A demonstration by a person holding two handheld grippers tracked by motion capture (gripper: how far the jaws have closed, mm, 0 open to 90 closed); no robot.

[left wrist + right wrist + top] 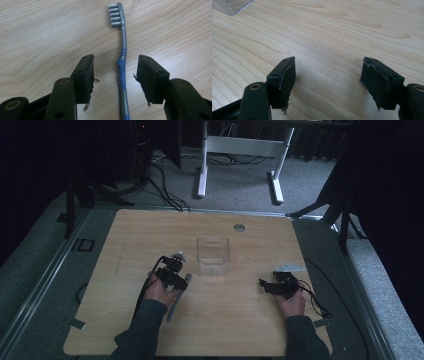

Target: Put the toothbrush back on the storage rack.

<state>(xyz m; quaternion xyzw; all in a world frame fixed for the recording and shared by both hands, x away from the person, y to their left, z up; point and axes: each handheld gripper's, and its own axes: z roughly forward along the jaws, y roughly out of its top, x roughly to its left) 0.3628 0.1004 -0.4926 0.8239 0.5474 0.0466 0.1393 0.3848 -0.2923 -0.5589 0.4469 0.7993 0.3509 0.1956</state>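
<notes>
High view: nearest the camera, two sleeved forearms enter from the bottom edge. The left gripper point(172, 270) sits over the head end of a toothbrush point(176, 301), which lies flat on the table point(125, 235) with its handle trailing back beside the left hand point(161, 292). The right gripper point(270, 285) rests on the wood well to the right, with nothing near it. A clear box point(213, 253) stands upright between the two grippers, just beyond them, and looks empty apart from a pale patch at its bottom that cannot be made out.

Left gripper view: the two jaws are spread wide and straddle the toothbrush point(122, 72) at the blue grip section. Neither pad point(83, 75) touches it; bare wood shows on both sides. The grey bristle head points away from the camera.

Right gripper view: the jaws are released, parted over bare wood with nothing between them. A corner of the box point(233, 6) shows at the upper left.

Step in hand, as judged: pre-grasp on the toothbrush, probably for transfer to the box. The next move calls for lowering the left jaws to the table, keeping the handle centred, then closing on the blue section before lifting. A thin, flat handle may roll or slip if the pads close too high
</notes>
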